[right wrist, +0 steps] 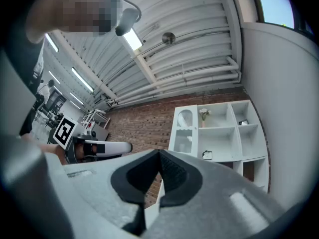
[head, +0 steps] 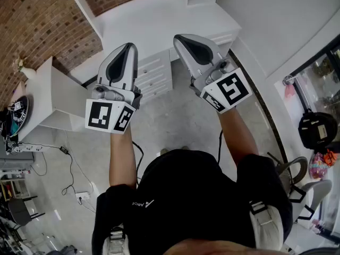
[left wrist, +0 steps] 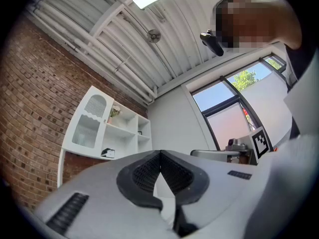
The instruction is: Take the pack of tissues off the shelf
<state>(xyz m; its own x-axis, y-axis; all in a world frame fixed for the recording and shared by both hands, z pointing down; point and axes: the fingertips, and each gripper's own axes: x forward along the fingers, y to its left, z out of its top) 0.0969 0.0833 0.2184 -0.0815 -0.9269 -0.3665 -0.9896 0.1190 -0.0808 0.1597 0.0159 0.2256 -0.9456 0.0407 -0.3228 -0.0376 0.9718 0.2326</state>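
A white shelf unit [right wrist: 219, 133] stands against the brick wall, some way ahead of both grippers. A small dark-and-white pack [right wrist: 207, 155], apparently the tissues, lies in a middle compartment; the left gripper view shows the pack [left wrist: 107, 153] on the same shelf unit [left wrist: 124, 133]. My left gripper [left wrist: 160, 156] is shut with nothing between its pads. My right gripper [right wrist: 159, 156] is likewise shut and empty. From the head view, the left gripper [head: 129, 45] and the right gripper [head: 178, 37] are held side by side at chest height, pointing towards the white unit [head: 154, 73].
A vase with a flower [right wrist: 203, 114] and a small dark item [right wrist: 243, 122] sit on upper shelves. A brick wall [head: 37, 25] is at the left, with a cluttered desk [head: 16, 116] and cables [head: 71, 169] on the floor. A chair [head: 297, 179] stands at the right.
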